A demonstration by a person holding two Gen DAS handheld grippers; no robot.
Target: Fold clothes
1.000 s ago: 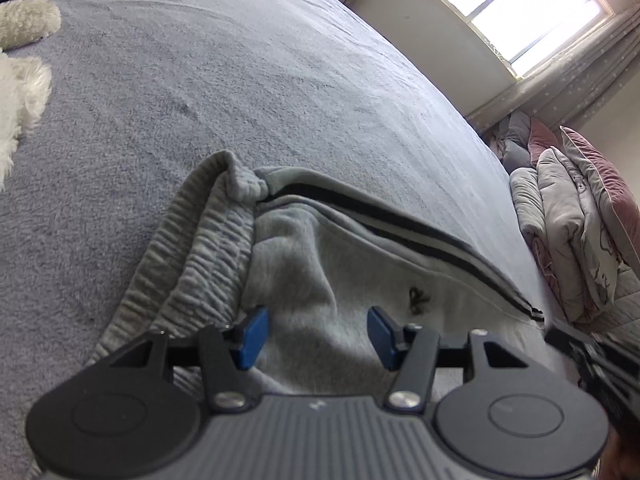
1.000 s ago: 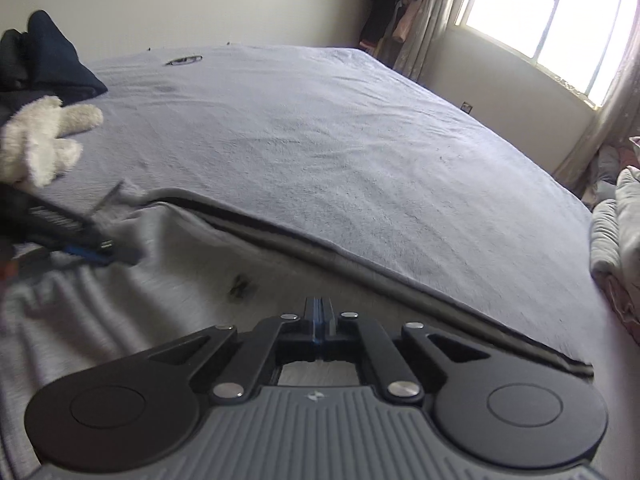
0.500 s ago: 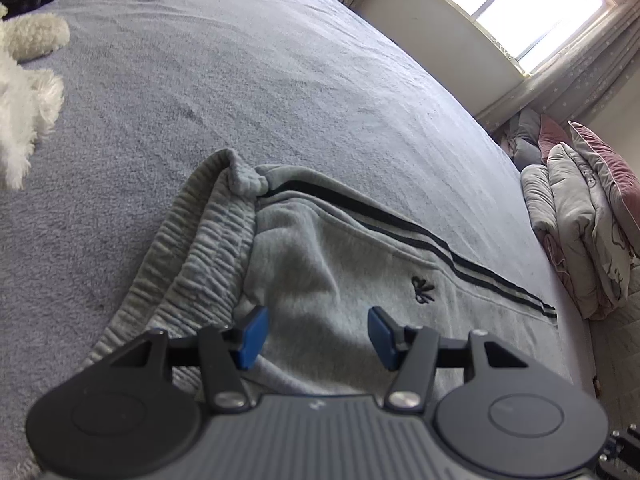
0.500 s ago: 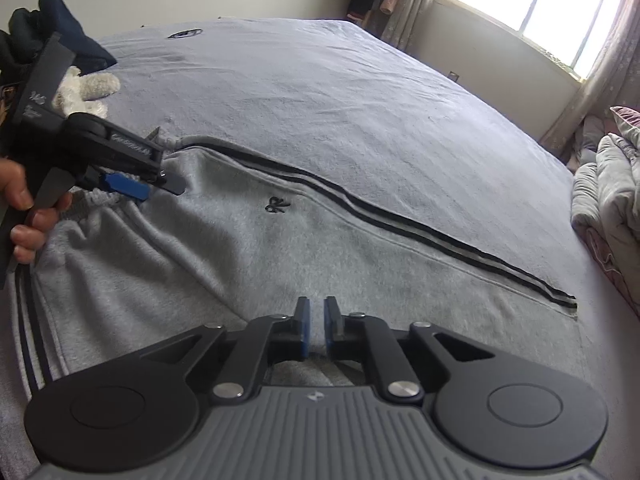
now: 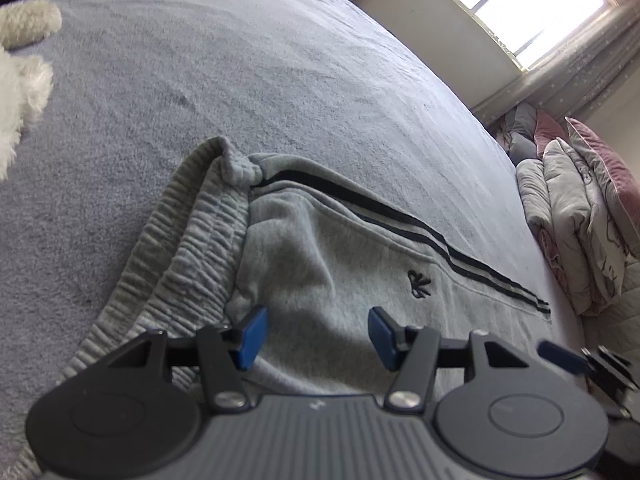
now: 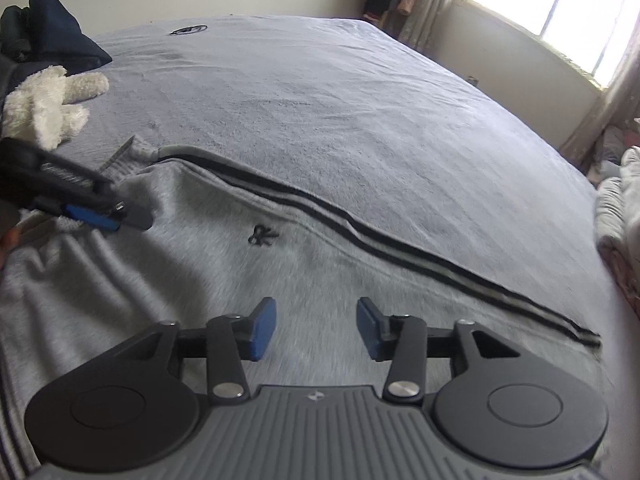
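Lying flat, fleecy grey sweatpants [image 6: 320, 280] show ribbed, seemingly elastic waistband [image 5: 192, 248].

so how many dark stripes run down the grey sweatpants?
2, side by side along the far edge of the grey sweatpants: outer stripe, inner stripe. The underside is hidden.

This is a bedroom in a home. A wide bed [image 6: 360, 120] under a grey-blue blanket fills most of the view. A white plush toy [image 6: 48, 100] lies at its far left, folded quilts and pillows [image 5: 580, 216] are stacked at the right, and a curtained window [image 6: 560, 12] lights the far wall.
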